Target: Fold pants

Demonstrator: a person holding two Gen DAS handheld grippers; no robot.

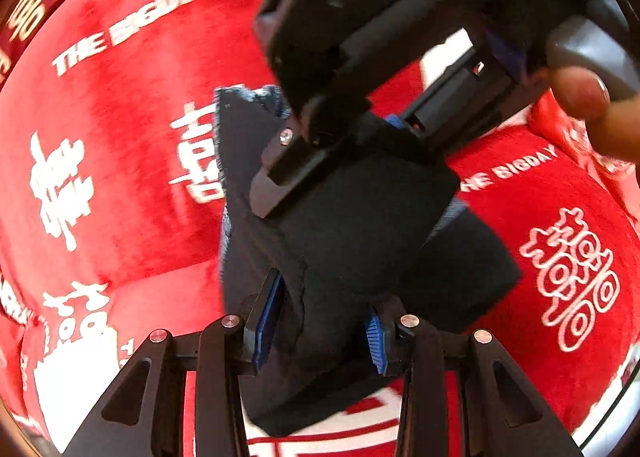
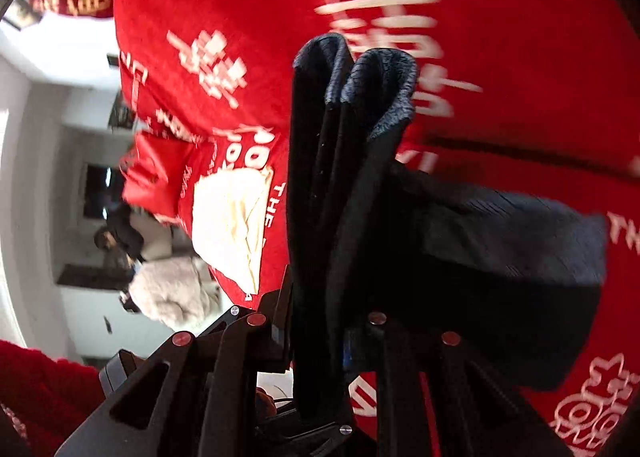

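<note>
The dark navy pants (image 1: 360, 241) are folded into a thick bundle and held up above the red cloth. My left gripper (image 1: 322, 331) has its blue-padded fingers (image 1: 266, 321) closed on the bundle's near edge. My right gripper (image 1: 320, 145) reaches in from the top right of the left wrist view and clamps the far part of the bundle. In the right wrist view the pants (image 2: 340, 161) stand as several upright folded layers pinched in my right gripper (image 2: 320, 329), with one flap hanging to the right.
A red cloth (image 1: 120, 117) with white characters and "THE BIG DAY" print covers the surface under the pants. A thumb (image 1: 580, 93) shows at the right. A cream patch (image 2: 232, 213), a white room and a fluffy white object (image 2: 168, 293) lie at the left.
</note>
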